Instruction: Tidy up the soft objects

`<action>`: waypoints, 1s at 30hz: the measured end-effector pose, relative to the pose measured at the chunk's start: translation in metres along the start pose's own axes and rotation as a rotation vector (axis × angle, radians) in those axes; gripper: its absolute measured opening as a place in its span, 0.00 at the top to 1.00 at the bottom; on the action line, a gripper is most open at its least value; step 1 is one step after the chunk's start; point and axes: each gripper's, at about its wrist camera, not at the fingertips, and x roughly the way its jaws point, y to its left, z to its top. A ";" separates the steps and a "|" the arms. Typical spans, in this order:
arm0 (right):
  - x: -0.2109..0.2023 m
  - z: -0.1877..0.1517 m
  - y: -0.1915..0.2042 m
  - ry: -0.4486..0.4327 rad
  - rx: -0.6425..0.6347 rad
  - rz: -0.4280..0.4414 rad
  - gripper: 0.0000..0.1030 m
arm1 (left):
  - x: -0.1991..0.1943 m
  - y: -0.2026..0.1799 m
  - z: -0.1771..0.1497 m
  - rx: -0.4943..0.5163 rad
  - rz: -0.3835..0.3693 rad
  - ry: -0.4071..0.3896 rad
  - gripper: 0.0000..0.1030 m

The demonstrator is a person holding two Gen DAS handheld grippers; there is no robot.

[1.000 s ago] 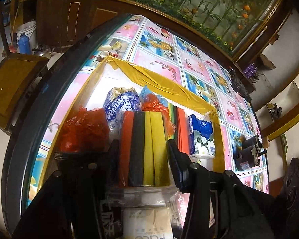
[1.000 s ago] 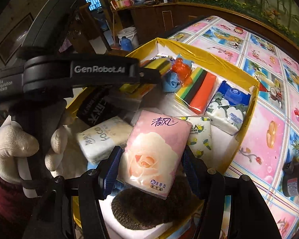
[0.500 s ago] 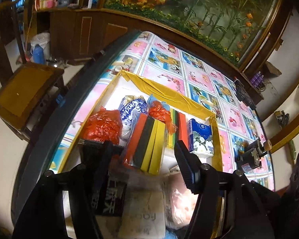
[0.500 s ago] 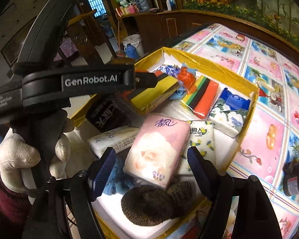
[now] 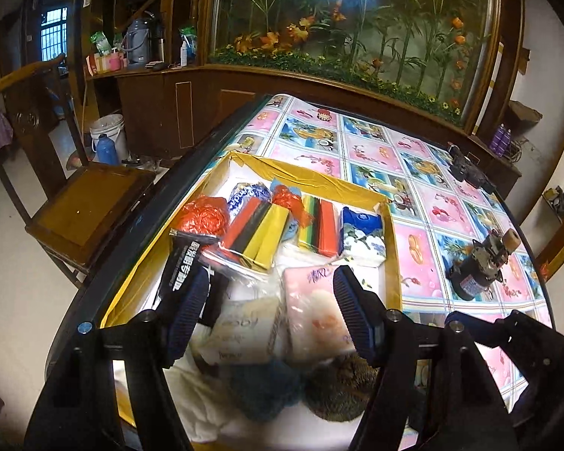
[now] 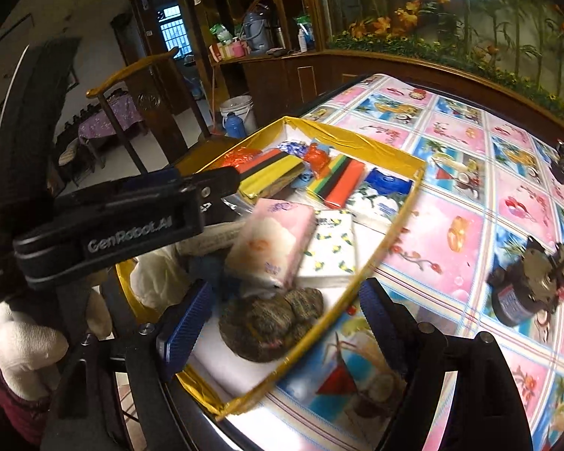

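Both the left tool [image 5: 269, 312] and right tool [image 6: 282, 315] hang wide open and empty over the yellow-rimmed box [image 5: 321, 178] at the bench's near-left edge, where the pink tissue pack [image 6: 272, 242], light and squashy, looks best pinched across its short sides.

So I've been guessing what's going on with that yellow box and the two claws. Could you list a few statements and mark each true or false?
1. The pink tissue pack lies in the yellow box. True.
2. The right claw grips the pink pack. False: it is open and empty.
3. The left claw is open. True.
4. The small black motor sits inside the box. False: it stands on the tablecloth outside it.
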 end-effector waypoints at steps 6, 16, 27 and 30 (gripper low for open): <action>-0.028 -0.021 -0.018 -0.030 0.047 -0.010 0.20 | -0.013 -0.014 -0.008 0.016 0.027 -0.011 0.34; -0.059 -0.045 -0.041 -0.061 0.094 -0.012 0.19 | -0.027 -0.043 -0.019 0.073 0.057 -0.025 0.34; -0.080 -0.064 -0.067 -0.091 0.148 -0.011 0.18 | -0.079 -0.060 -0.029 0.059 0.142 -0.284 0.32; -0.084 -0.070 -0.071 -0.102 0.148 -0.027 0.17 | -0.120 -0.059 -0.040 0.040 0.135 -0.492 0.04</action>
